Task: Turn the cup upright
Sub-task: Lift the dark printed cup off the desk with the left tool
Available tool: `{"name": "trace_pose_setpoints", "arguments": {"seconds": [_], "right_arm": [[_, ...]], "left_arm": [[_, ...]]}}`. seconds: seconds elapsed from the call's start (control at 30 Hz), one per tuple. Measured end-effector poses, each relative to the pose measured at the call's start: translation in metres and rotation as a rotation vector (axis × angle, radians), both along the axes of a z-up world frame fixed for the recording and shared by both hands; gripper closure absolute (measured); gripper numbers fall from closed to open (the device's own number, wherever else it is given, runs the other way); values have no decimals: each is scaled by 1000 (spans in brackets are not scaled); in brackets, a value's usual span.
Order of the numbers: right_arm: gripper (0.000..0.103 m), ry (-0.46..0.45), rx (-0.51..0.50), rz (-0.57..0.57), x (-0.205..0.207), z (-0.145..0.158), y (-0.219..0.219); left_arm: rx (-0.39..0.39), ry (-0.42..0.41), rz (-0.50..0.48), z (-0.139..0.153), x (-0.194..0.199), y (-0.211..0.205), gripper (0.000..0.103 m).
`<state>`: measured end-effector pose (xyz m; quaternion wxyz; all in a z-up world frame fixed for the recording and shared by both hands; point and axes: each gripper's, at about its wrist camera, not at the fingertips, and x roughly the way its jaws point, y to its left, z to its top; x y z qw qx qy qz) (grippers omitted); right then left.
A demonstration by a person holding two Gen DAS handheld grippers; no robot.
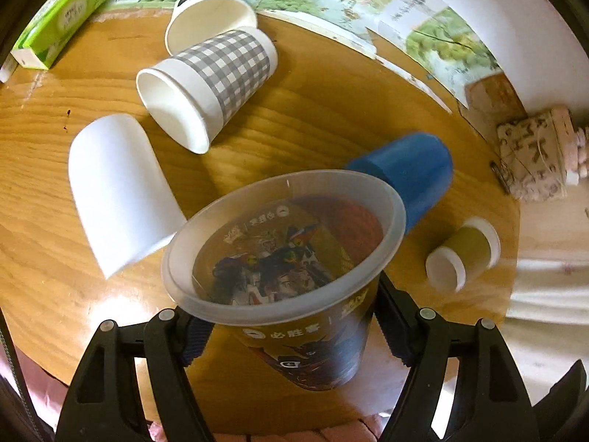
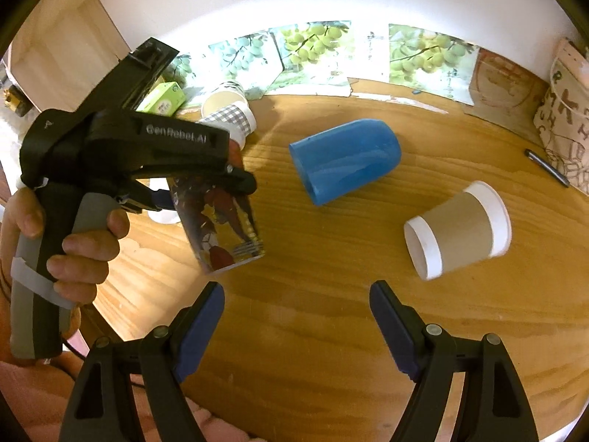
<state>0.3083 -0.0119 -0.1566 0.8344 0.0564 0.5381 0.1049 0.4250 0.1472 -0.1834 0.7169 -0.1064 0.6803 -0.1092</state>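
The left gripper (image 1: 291,326) clamped a printed yellow plastic cup (image 1: 294,294) mouth-up but tilted just above the round wooden table (image 1: 313,110), not yet set down, beside a toppled blue cup (image 2: 344,160); the right gripper (image 2: 296,316) hung open.

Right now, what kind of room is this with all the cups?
Probably a home: a round wooden table by a white wall, grape-picture sheets at its back edge, a green box, and paper and plastic cups like the blue cup scattered around.
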Motion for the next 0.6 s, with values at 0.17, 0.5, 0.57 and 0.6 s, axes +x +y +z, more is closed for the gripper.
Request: {"name": "trace_pose_setpoints", "arguments": {"seconds": [0.17,0.5,0.57,0.6], "right_arm": [[21,-22,8,-9,-21,8,-5],[21,-8,72,-19,-66,9,-16],[21,-1,88,-36,-75,6,-21],[21,4,94,-48,-80,4,-25]], "left_arm": [[41,-26,-69,17,-22,-12,24],[106,-26,-207,32,-70,-44,24],[118,-18,-230,31,-79,-49,24],[128,-16,-246,30,-85,-52,24]]}}
